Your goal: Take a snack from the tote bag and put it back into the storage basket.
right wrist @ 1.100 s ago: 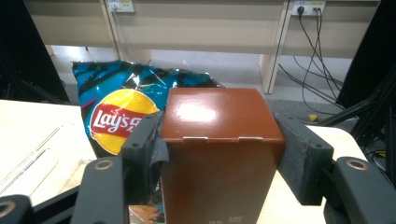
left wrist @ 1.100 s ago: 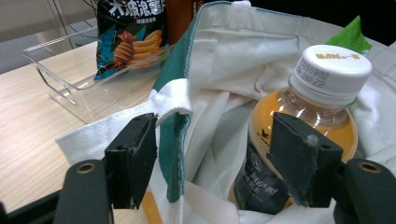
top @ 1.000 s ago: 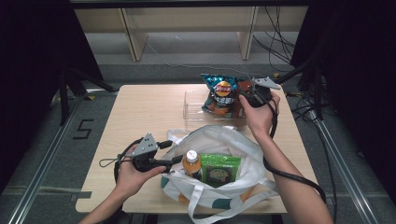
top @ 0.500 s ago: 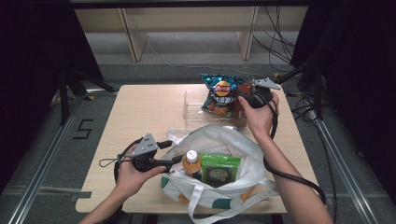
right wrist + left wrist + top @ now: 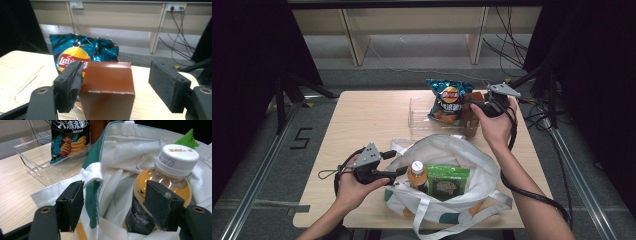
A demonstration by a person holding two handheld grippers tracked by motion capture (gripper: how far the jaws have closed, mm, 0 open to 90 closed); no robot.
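High view: your right gripper (image 5: 475,106) has just been opening at the brown box (image 5: 470,121) in the clear tray (image 5: 419,120).

Right gripper view: jaws wide, box (image 5: 107,87) between them; stiff, light cardboard, so clamp its 2 flat sides.

Left gripper view: jaws wide over the bag's rim (image 5: 93,173).

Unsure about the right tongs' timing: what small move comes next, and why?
Probably withdraw the right tongs from the brown box. Their jaws have just been opening and stand apart around the box, which sits on the table beside the chip bag.

The right gripper (image 5: 115,90) has just been opening its jaws, the brown box (image 5: 107,90) standing loose between them
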